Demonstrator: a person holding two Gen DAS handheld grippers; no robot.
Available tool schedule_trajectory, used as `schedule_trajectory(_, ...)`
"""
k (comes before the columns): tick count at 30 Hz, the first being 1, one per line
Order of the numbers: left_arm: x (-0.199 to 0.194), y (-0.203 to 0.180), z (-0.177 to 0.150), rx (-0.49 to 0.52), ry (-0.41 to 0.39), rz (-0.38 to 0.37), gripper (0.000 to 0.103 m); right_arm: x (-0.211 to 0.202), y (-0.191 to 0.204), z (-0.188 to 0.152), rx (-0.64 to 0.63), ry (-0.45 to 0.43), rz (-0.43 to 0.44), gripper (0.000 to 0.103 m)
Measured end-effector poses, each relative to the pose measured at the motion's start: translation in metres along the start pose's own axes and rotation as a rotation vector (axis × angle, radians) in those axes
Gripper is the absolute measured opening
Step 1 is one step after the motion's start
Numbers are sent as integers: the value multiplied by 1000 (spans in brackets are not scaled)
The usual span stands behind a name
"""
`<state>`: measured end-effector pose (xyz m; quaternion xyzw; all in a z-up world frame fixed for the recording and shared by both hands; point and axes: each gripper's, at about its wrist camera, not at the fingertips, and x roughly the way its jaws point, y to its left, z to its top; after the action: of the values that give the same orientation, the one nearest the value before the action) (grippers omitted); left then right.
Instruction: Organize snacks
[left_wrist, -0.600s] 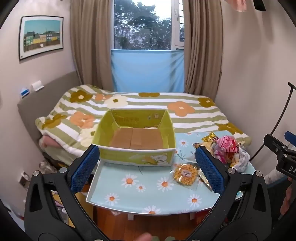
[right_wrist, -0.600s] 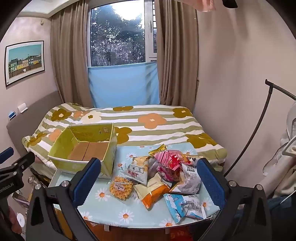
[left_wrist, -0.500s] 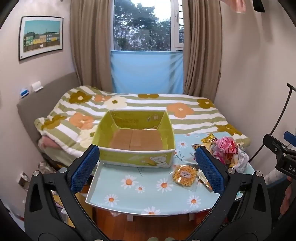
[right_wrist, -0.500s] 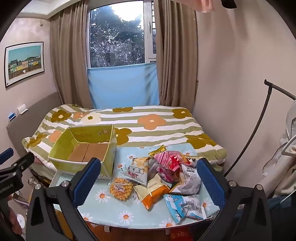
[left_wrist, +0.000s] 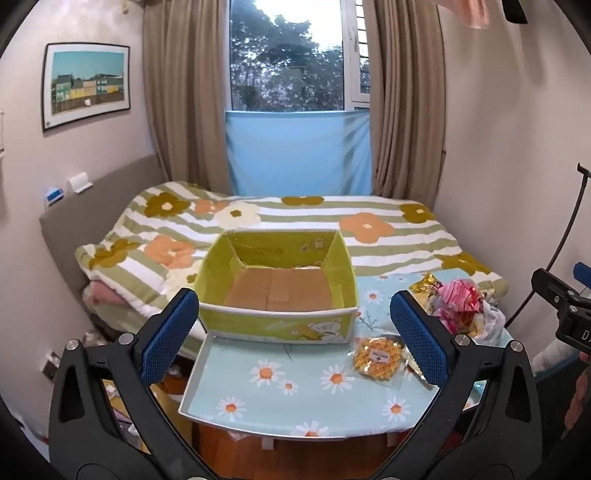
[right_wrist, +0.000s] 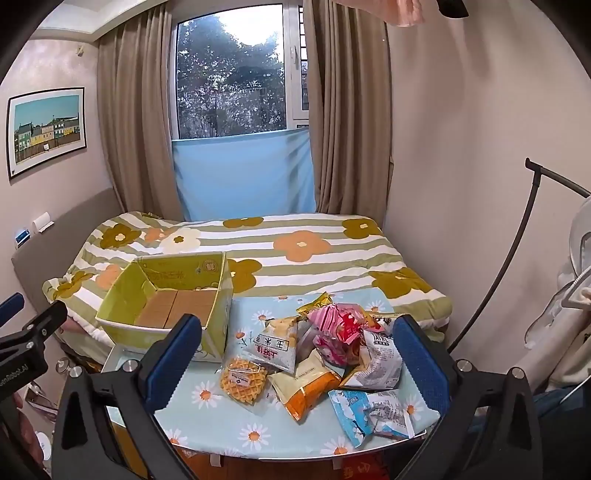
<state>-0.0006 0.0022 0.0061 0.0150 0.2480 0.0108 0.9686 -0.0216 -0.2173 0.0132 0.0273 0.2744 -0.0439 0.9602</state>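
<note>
On the daisy-print table's (right_wrist: 207, 397) right half, crinkly snack packets (right_wrist: 325, 354) lie unsorted; yellow-green cardboard box (left_wrist: 277, 284) sits empty; left gripper (left_wrist: 295, 339) and right gripper (right_wrist: 295, 358) hang spread, holding nothing.

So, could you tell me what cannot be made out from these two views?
- Left wrist view: most of the snack pile sits behind the left gripper's pad, and the frame edge cuts off the right gripper.
- Right wrist view: the yellow box's near corner is behind the right gripper's finger.
- Both views: packet print is too small to read.
</note>
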Motion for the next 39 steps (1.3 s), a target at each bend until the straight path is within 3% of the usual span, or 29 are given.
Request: schedule_trajectory(39, 2, -4, -2, 16, 46, -53, 102, 0, -1, -1, -10, 12, -6, 103)
